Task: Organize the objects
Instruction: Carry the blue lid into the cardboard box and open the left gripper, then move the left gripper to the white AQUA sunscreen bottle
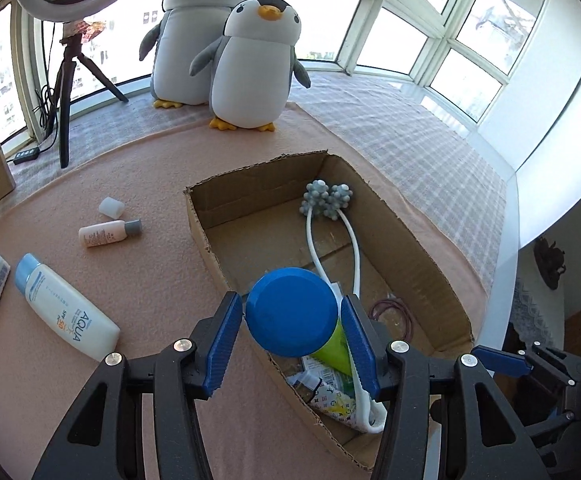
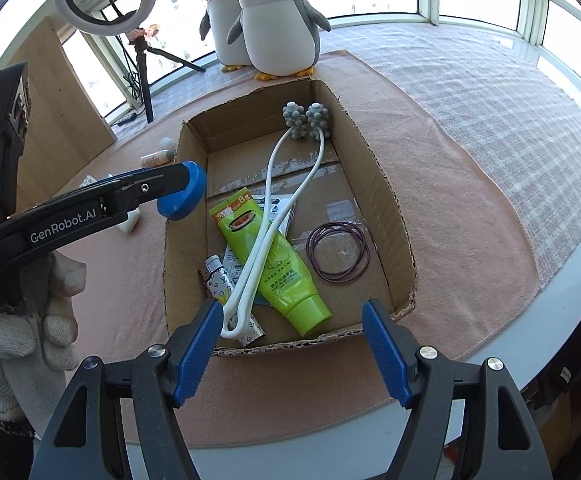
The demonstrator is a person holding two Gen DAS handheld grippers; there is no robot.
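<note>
Your left hand-held gripper [image 1: 292, 322] is clamped on a round blue lid [image 1: 291, 312], held above the near-left edge of the cardboard box [image 1: 418, 248]. Your gloved left hand [image 2: 30, 320] grips its handle, seen only from the right wrist. Your right hand-held gripper [image 2: 292, 350] hovers wide and empty at the box's near wall. Inside lie a green tube [image 2: 278, 264], a white massager [image 2: 290, 184] and hair ties [image 2: 338, 252]. The left view alone shows the sunscreen bottle [image 1: 64, 308] and small lotion bottle [image 1: 106, 233] on the tabletop [image 1: 150, 272].
</note>
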